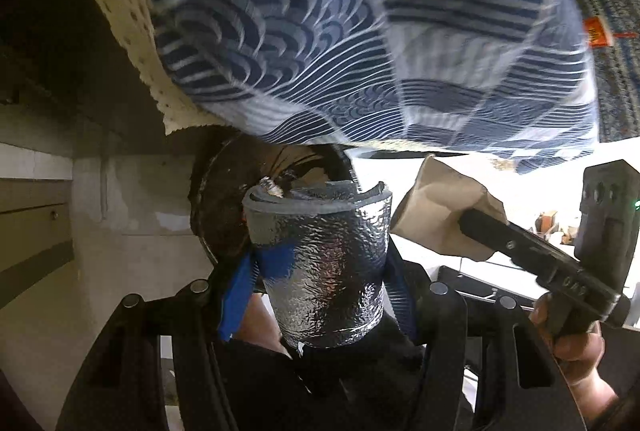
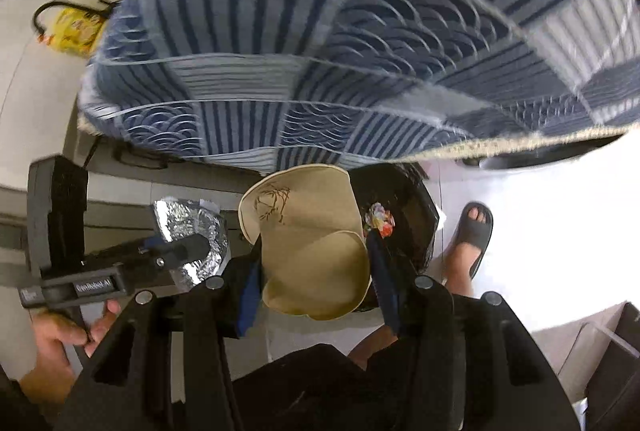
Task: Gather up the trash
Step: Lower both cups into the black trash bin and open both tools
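The left tool [image 1: 320, 263] is clamped on a roll of silver foil-faced padding [image 1: 324, 263], held above a dark trash bin [image 1: 224, 199] beside a pale wall. The right tool [image 2: 316, 263] is clamped on a beige paper cup [image 2: 308, 231] (squashed nearly flat), over the same black-lined bin [image 2: 404, 215]. A blue patterned mat [image 2: 320, 51] hangs blurred above both. A sandalled foot [image 2: 468, 243] stands on the pale floor just beside the bin.
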### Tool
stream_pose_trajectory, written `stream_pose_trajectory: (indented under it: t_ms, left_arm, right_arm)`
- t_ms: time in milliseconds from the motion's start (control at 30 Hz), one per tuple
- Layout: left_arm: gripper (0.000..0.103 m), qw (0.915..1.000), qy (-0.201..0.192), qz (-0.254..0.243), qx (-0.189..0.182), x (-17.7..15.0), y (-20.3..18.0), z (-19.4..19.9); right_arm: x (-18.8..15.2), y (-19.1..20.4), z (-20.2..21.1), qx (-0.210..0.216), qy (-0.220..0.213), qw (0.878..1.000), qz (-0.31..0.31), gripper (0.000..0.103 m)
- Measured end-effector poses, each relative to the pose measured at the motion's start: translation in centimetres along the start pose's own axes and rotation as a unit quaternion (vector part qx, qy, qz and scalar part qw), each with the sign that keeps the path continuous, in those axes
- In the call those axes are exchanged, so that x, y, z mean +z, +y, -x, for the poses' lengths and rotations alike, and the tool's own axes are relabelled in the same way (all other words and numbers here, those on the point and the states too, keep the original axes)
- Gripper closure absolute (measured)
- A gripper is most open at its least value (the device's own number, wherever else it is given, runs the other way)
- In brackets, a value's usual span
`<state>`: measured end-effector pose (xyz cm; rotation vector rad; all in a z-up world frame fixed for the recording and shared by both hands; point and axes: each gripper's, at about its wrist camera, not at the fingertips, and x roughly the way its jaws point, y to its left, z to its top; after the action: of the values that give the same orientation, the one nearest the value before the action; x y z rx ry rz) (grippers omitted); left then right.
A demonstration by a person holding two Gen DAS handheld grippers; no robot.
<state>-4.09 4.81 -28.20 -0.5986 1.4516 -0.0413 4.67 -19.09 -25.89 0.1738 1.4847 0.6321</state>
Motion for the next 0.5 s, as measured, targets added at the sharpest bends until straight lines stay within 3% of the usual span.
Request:
stream_pose_trajectory:
  t_ms: [500]
  left_arm:
    - [0.045, 0.9994, 0.031, 0.013, -0.001, 0.1, 0.9, -2.8]
  right_arm:
    - [1.3, -1.6, -2.3, 0.014, 0.018, 0.999, -0.046, 0.054]
